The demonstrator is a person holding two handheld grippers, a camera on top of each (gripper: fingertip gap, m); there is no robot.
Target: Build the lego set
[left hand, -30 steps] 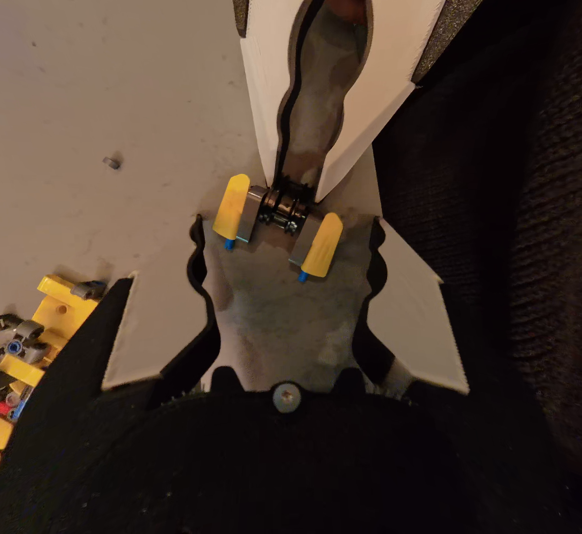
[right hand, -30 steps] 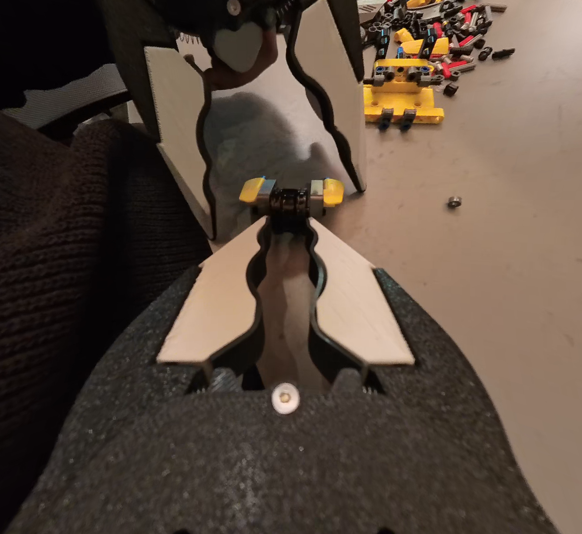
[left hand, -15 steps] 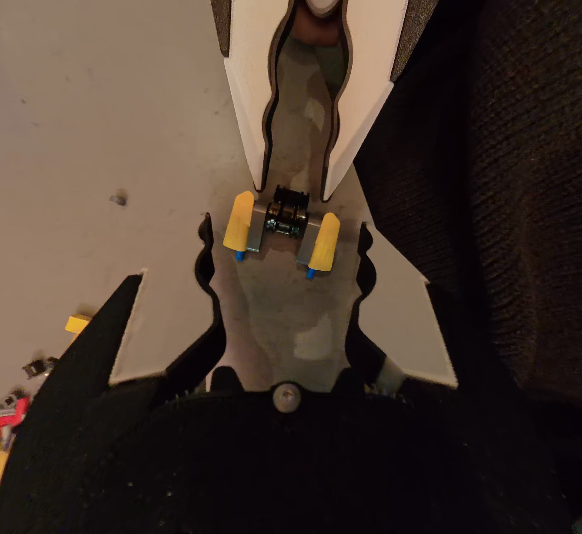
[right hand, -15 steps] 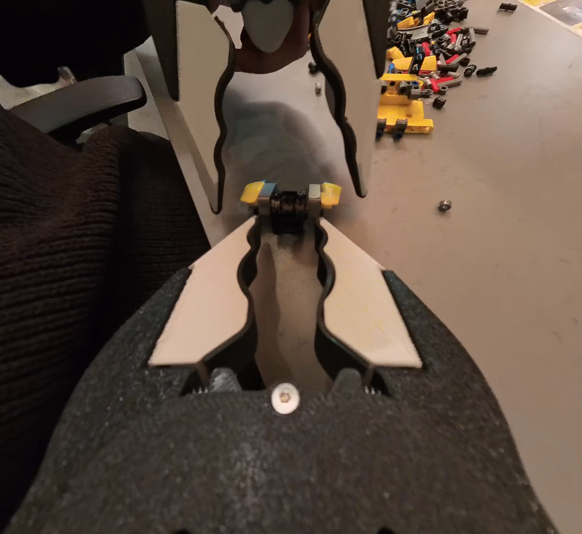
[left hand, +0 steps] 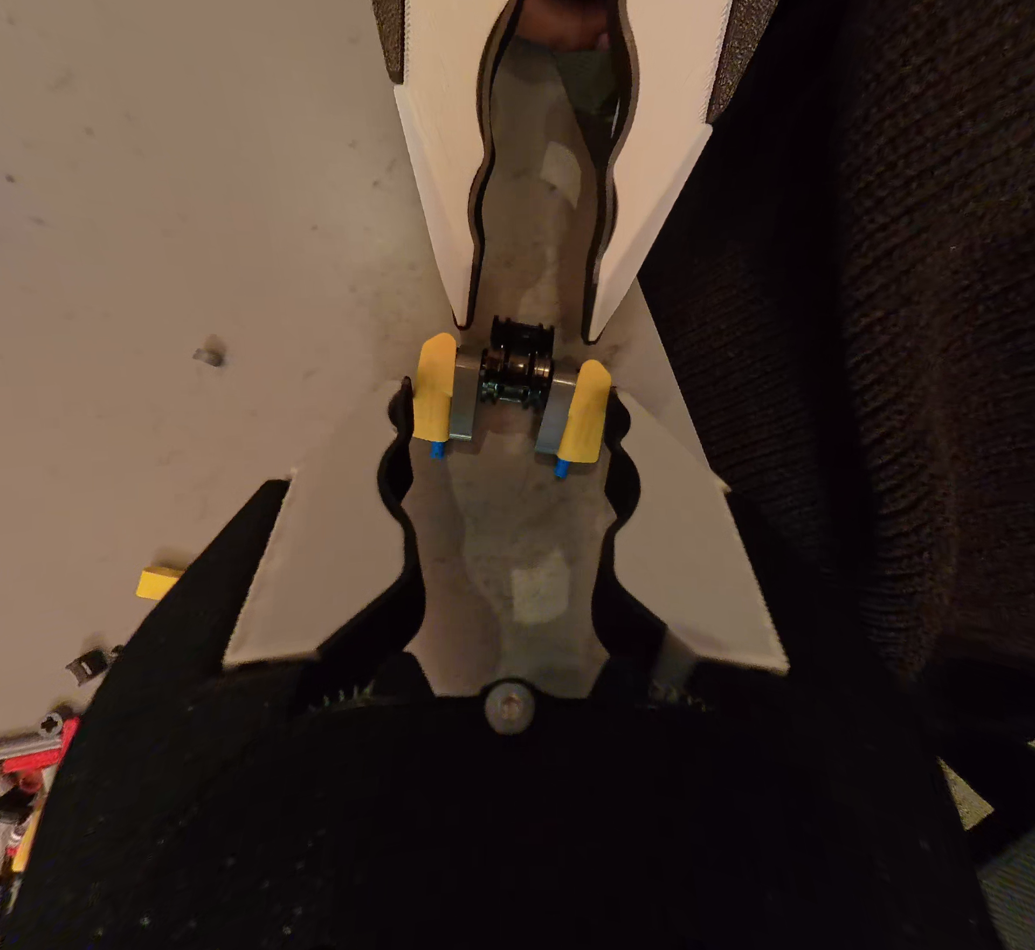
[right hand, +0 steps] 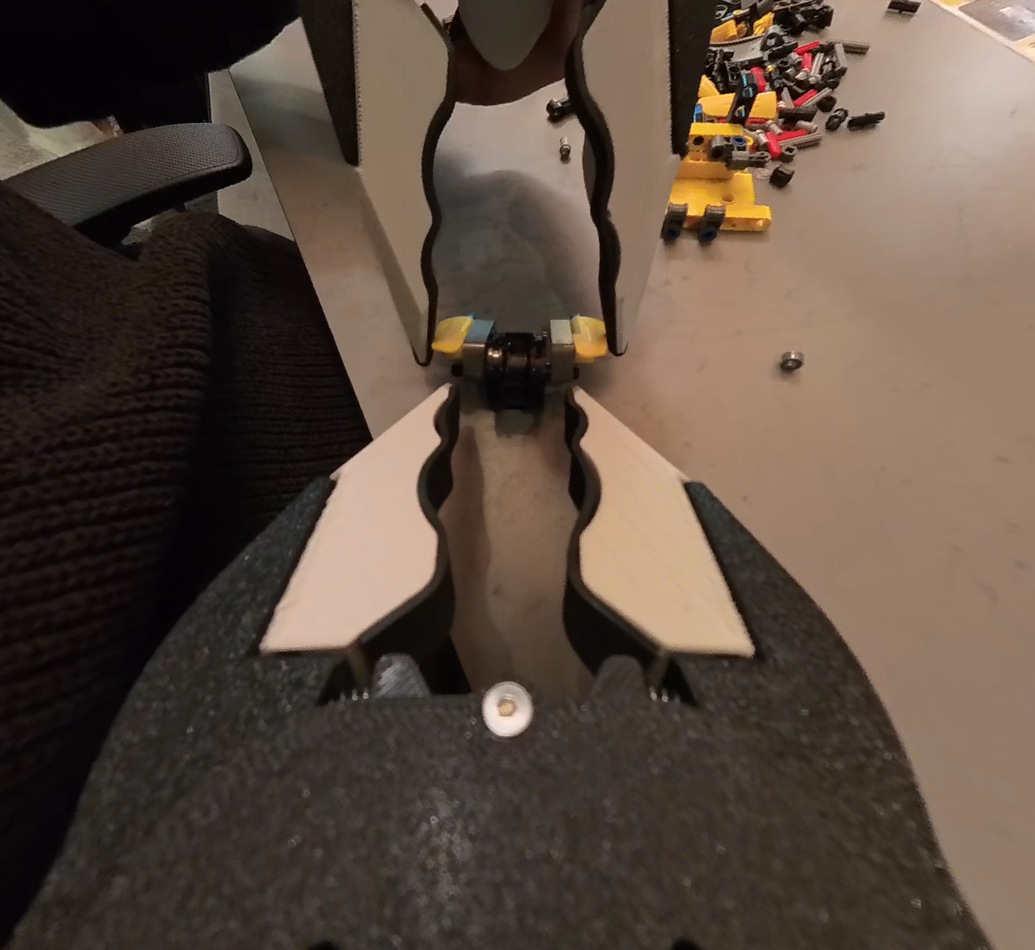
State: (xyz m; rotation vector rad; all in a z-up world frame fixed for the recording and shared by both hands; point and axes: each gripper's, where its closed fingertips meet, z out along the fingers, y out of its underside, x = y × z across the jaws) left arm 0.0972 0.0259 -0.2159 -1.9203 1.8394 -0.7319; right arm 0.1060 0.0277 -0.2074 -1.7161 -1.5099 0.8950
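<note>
I see the small black-and-yellow brick assembly (left hand: pixel 512 396) sitting at the near bench (left hand: pixel 168 195) edge, directly between my two tips. Its long axis runs crosswise to both. My left hand-held gripper (left hand: pixel 509 391) stands spread, straddling the yellow end caps. The right hand-held gripper (right hand: pixel 511 391) is also parted around the black hub, not visibly clamping.

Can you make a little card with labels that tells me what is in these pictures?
Toy: small black, grey and yellow brick assembly with blue pins
Left gripper: jaws wide, beside the yellow ends; grip unclear
Right gripper: jaws flank the grey sides from the opposite way; grip unclear
Table: grey; a loose brick pile and a small ring lie on it
</note>
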